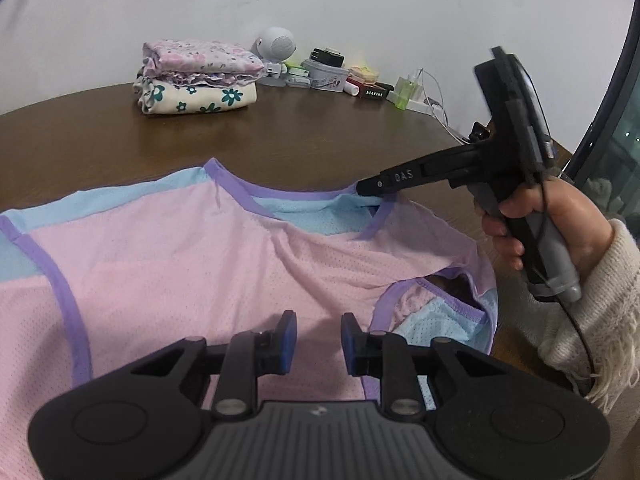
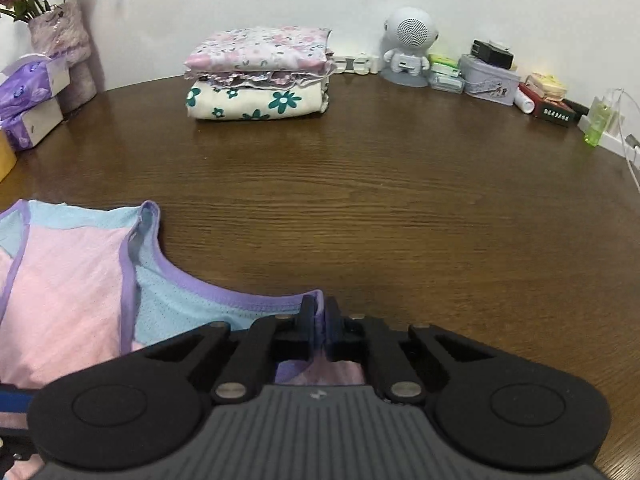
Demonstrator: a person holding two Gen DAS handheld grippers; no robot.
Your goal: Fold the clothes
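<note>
A pink mesh sleeveless top (image 1: 180, 260) with light-blue panels and purple trim lies spread on the brown table (image 1: 300, 132). My left gripper (image 1: 319, 340) hovers over its pink front, its blue pads (image 1: 288, 340) apart with only flat fabric showing in the gap. A hand in a cream sleeve (image 1: 560, 220) holds my right gripper (image 1: 360, 189), whose tip pinches the top's right shoulder at the purple neckline. In the right wrist view the right gripper (image 2: 320, 320) is shut on that shoulder edge of the top (image 2: 68, 280), and cloth shows between the pads.
A stack of folded floral clothes (image 2: 260, 76) sits at the table's back. A white robot-shaped speaker (image 2: 408, 40), a tin (image 2: 488, 78), small boxes and a green bottle (image 2: 598, 120) line the back right. Tissue boxes (image 2: 28, 96) and a vase (image 2: 64, 40) stand back left.
</note>
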